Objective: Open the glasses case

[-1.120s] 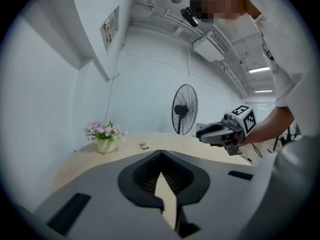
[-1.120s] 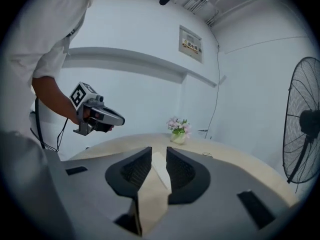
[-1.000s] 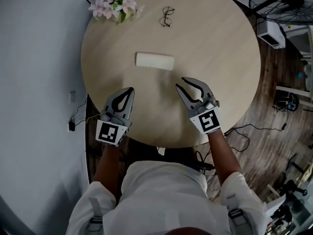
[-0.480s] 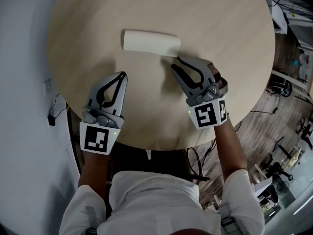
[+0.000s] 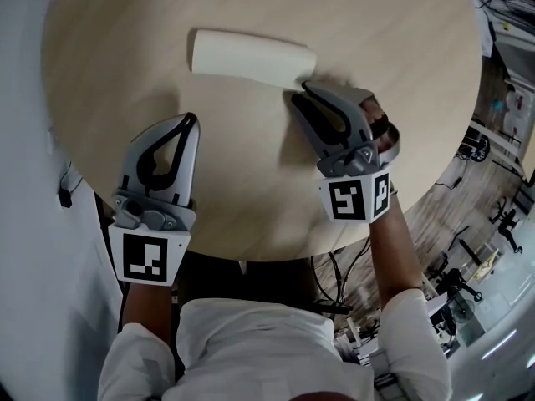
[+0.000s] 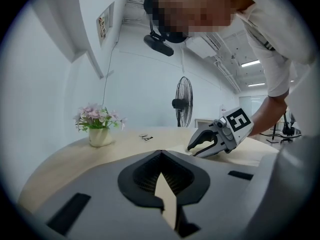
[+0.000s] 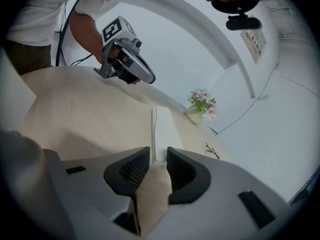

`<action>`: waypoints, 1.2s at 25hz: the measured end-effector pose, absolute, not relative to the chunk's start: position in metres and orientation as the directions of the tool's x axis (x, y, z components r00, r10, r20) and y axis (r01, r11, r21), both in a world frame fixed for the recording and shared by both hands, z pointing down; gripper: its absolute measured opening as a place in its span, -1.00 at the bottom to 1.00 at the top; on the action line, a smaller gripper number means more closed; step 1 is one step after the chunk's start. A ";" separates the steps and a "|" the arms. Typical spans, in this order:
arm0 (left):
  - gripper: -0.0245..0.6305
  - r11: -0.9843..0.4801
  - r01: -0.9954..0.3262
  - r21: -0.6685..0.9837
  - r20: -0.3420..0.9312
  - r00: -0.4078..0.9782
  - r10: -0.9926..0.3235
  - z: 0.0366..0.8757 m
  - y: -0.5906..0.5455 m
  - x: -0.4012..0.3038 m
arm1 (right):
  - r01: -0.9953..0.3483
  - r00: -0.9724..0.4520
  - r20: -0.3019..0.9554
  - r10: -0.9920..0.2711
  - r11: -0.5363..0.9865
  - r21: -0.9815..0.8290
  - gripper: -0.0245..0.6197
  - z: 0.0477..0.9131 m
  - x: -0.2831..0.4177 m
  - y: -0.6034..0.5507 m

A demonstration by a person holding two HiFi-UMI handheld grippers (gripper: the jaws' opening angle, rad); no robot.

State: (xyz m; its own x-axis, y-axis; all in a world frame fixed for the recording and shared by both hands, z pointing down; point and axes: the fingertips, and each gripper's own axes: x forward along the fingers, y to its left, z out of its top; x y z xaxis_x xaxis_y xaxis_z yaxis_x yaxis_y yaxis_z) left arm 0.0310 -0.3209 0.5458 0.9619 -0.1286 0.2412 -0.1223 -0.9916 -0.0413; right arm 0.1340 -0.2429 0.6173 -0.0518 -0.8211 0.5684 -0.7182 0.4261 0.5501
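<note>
The glasses case (image 5: 251,57), pale and long, lies closed and flat on the round wooden tabletop (image 5: 251,182), toward its far side, stretched left to right. The right hand-held gripper (image 5: 299,92) points at the right end of the case with its jaws a narrow way apart. That end shows in the gap at their tips, though I can't tell whether they touch it. The left hand-held gripper (image 5: 191,122) is over the near left part of the tabletop, well apart from the case, with its jaws pressed together at the tips and nothing between them. Farther back on the tabletop stand a small pot of pink flowers (image 7: 202,101) and a folded pair of glasses (image 7: 212,150). A standing fan (image 6: 183,104) is beyond the table.
</note>
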 end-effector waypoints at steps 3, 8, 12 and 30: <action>-0.89 -0.992 -0.119 -0.039 0.226 0.966 -0.124 0.543 -0.319 0.039 | -0.704 -0.039 0.559 -0.828 0.420 0.573 -0.60 0.619 0.139 -0.242; -0.89 -0.993 -0.114 -0.037 0.210 0.970 -0.120 0.541 -0.322 0.048 | -0.665 -0.028 0.544 -0.839 0.422 0.616 -0.67 0.619 0.141 -0.243; -0.89 -0.993 -0.109 -0.036 0.202 0.973 -0.114 0.539 -0.321 0.057 | -0.663 -0.032 0.541 -0.840 0.423 0.618 -0.69 0.618 0.144 -0.242; -0.89 -0.995 -0.094 -0.027 0.211 0.973 -0.097 0.539 -0.323 0.059 | -0.696 -0.064 0.528 -0.847 0.416 0.585 -0.76 0.602 0.143 -0.247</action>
